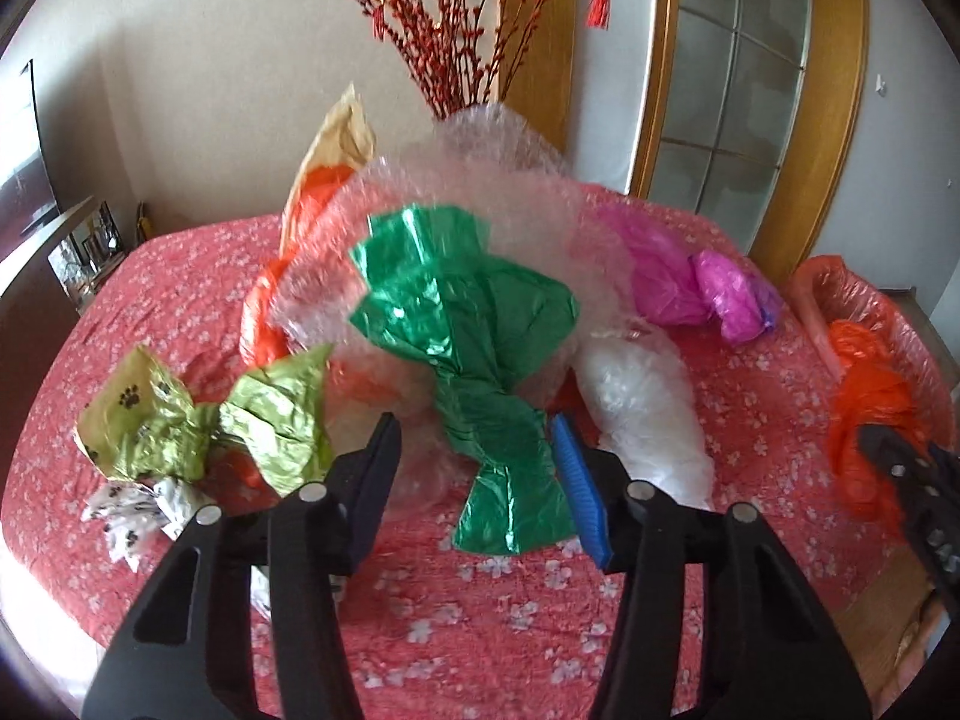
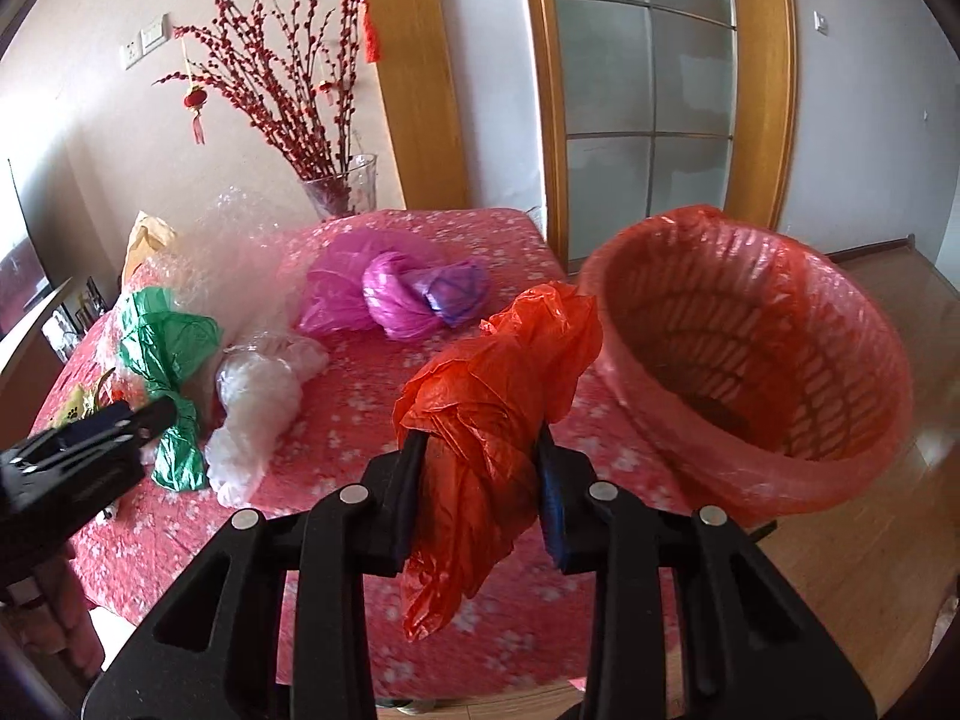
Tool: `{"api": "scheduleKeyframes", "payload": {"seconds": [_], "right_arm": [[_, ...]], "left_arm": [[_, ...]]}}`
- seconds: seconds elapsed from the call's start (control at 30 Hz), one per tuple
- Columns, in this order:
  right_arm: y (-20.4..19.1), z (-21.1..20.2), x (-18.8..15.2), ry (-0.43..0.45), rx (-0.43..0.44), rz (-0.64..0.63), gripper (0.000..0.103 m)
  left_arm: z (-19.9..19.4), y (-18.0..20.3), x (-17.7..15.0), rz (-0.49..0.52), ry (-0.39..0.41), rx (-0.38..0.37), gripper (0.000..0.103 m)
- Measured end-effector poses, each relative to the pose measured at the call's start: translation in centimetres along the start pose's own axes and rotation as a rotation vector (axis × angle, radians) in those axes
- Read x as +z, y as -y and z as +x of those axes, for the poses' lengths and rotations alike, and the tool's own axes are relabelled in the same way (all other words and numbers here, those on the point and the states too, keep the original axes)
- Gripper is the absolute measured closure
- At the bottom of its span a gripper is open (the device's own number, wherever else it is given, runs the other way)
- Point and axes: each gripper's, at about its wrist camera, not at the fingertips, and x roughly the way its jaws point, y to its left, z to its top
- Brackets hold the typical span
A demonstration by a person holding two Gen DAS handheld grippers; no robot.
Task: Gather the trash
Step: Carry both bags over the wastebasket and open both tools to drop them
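Right gripper [image 2: 480, 468], nearest to me, has its jaws clamped on a crumpled orange plastic bag [image 2: 486, 420], which hangs free above the edge of the table in the pink flowered cloth [image 2: 372, 420]. Just beyond it and to its right sits the round red lattice waste basket lined with a thin red plastic bag [image 2: 780, 468], mouth tilted towards the gripper and, as far as I can see, with nothing in it yet. So this hand is in the carrying step: the bag is lifted and near the rim but not over the opening. Its next move, I judge, calls for a short reach across the rim and then a release, high enough that the trailing tail clears the liner.

Left gripper [image 1: 474, 468] stands half open astride the lower neck of a twisted green glossy foil bag [image 1: 468, 324] lying on the cloth. Blur makes it hard to say whether the pads [image 1: 579, 486] touch the foil; I think not quite. That hand needs to close on the neck before lifting.

Farther back lie an olive paw-print paper bag [image 1: 198, 420], a white crinkled plastic bag [image 1: 642, 402], a sheet of clear bubble wrap [image 1: 480, 180] and magenta plastic bags [image 2: 372, 294], all uncollected. Behind them stands a glass vase of red-berried branches [image 2: 342, 186].
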Motion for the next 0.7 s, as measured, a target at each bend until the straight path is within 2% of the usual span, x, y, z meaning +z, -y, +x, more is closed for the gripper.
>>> {"api": "scheduleKeyframes", "payload": {"seconds": [0.13, 0.27, 0.53, 0.7], "right_arm": [[0.7, -0.4, 0.0, 0.006, -0.008, 0.006, 0.069], [0.9, -0.6, 0.0, 0.01, -0.007, 0.008, 0.069], [1.4, -1.5, 0.4, 0.046, -0.004, 0.008, 0.069], [1.7, -2.0, 0.8, 0.068, -0.016, 0.002, 0.069]], "left_arm": [[1.2, 0.1, -0.2, -0.01, -0.019, -0.003, 0.057], [1.8, 0.3, 0.1, -0.015, -0.027, -0.03, 0.075], [0.5, -2.2, 0.3, -0.066, -0.013, -0.147, 0.08], [-1.2, -2.6, 1.3, -0.054, 0.022, -0.169, 0.08]]}}
